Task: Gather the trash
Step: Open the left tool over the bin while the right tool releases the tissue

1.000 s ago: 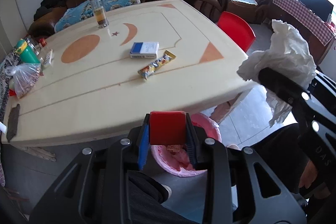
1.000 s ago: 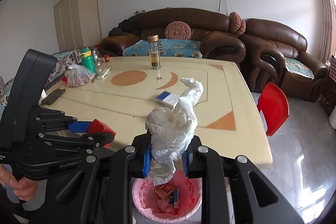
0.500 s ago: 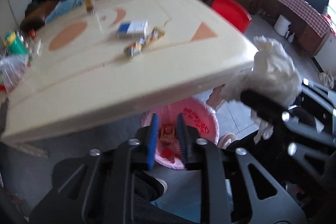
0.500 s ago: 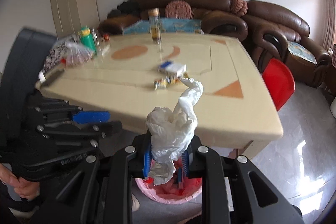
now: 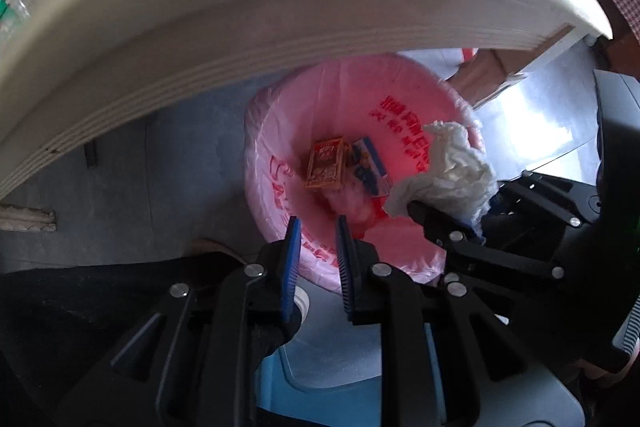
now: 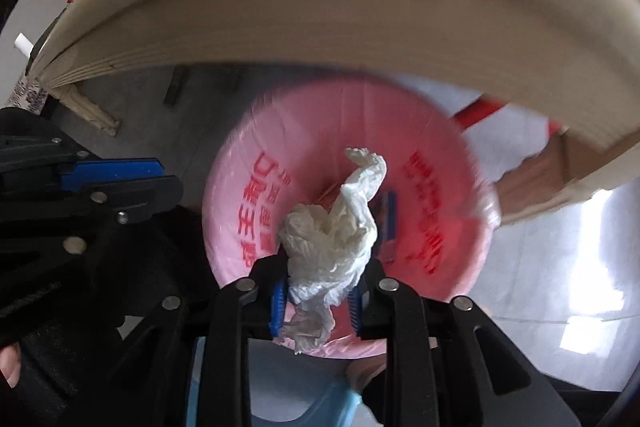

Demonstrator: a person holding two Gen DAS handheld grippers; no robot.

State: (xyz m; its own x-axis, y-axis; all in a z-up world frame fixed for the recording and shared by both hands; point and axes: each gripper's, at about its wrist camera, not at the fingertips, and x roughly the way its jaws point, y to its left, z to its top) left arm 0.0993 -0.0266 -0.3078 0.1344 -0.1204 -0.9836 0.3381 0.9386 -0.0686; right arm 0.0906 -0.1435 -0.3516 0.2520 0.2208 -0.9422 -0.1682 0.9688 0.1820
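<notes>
The crumpled tissue (image 6: 332, 247), judged light and soft, is seen between the opening jaws of the right gripper (image 6: 316, 301), above the pink bin (image 6: 460, 267) ahead. The left gripper (image 5: 318, 259) is closed empty.

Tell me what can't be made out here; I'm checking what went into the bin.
- Bin floor, left wrist view: partly covered by the orange box and blue box; the rest is unclear.
- Bin contents, right wrist view: hidden behind the crumpled tissue in the opening right gripper, and blurred.
- Tabletop, both views: only the edge shows.
- Red print on the liner: illegible.
</notes>
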